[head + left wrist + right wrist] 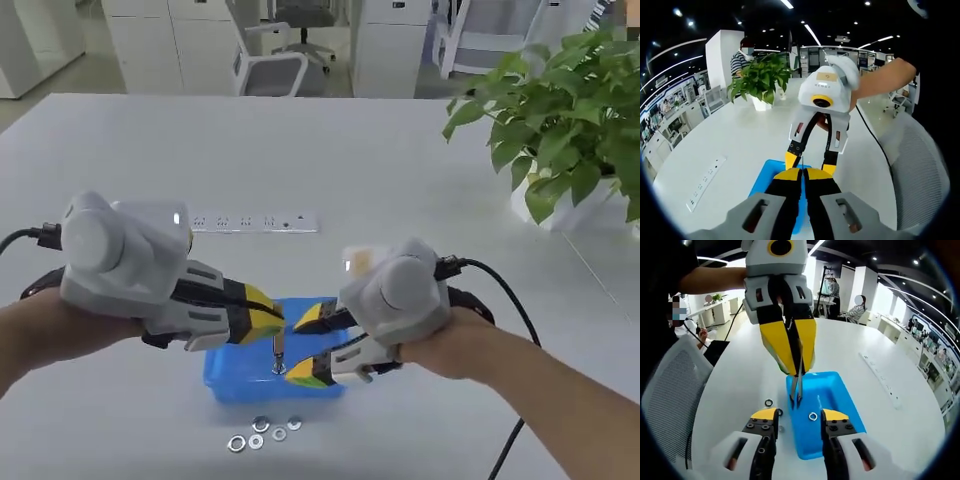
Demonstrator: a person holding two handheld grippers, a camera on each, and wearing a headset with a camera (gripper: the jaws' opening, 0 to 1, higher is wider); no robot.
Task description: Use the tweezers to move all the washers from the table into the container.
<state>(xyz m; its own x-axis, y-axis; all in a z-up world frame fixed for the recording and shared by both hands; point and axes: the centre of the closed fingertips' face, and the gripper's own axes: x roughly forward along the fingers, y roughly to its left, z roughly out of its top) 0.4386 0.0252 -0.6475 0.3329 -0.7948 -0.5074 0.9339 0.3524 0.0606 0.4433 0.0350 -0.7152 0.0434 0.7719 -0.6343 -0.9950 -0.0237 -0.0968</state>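
Left tool [268, 318] clamped on tweezers [277, 350] above blue container [225, 380]; right tool [799, 416] apart beside it. Risk: thin washers [258, 432] in front of container could slip from tips w/ weak pinch.

Large white desk [300, 140] seen in open-plan office. Power strip [255, 222] laid flat mid-desk; potted plant [570, 110] at desk's right edge. Office chair [270, 68] and white cabinets [150, 40] seen beyond far edge. Ceiling strip lights [812, 34] lit; white pillar [722, 55] in bg. Grey mesh chair [667, 390] seen beside desk.
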